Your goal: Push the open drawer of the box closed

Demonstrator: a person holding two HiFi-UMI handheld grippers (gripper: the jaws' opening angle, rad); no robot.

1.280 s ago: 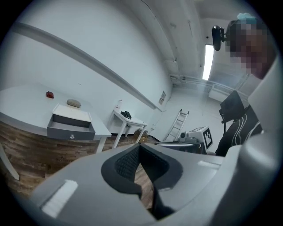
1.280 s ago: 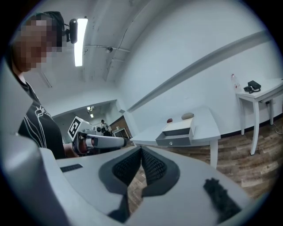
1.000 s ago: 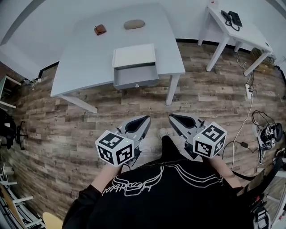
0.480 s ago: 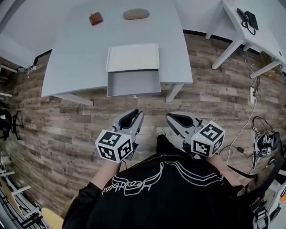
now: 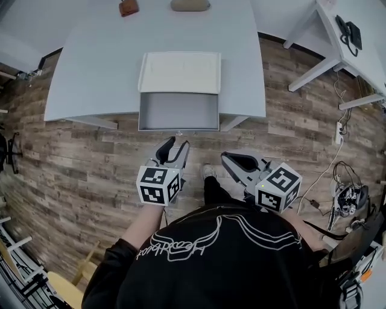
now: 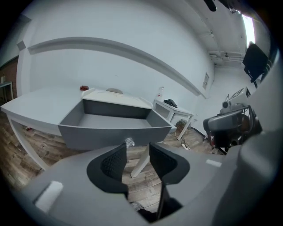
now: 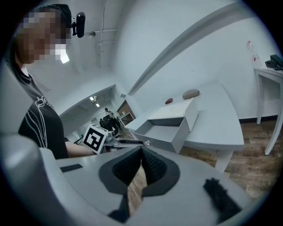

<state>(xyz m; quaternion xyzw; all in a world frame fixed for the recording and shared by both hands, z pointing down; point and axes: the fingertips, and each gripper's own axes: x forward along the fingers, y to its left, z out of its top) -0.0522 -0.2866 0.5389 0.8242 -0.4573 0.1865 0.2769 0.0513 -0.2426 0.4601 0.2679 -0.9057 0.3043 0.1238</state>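
Observation:
A white box (image 5: pixel 179 72) sits on the grey table (image 5: pixel 90 72), and its grey drawer (image 5: pixel 178 111) is pulled out past the table's front edge. A small knob (image 5: pixel 177 132) is on the drawer front. My left gripper (image 5: pixel 178 143) hovers just short of that knob, its jaws opening with nothing between them. In the left gripper view the drawer (image 6: pixel 115 126) fills the middle and the knob (image 6: pixel 129 142) shows just beyond the left gripper (image 6: pixel 138 152). My right gripper (image 5: pixel 226 156) is lower right, shut and empty. The right gripper (image 7: pixel 141 151) view shows the drawer (image 7: pixel 161 132) from the side.
A brown object (image 5: pixel 128 7) and a grey oval object (image 5: pixel 190 5) lie at the table's far edge. A white side table (image 5: pixel 338 42) with a phone stands at the right. Cables and a power strip (image 5: pixel 339 130) lie on the wood floor at right.
The table and drawer have come closer in the head view. The left gripper's jaws have spread apart and its tips now sit just under the drawer knob. The right gripper has barely moved.

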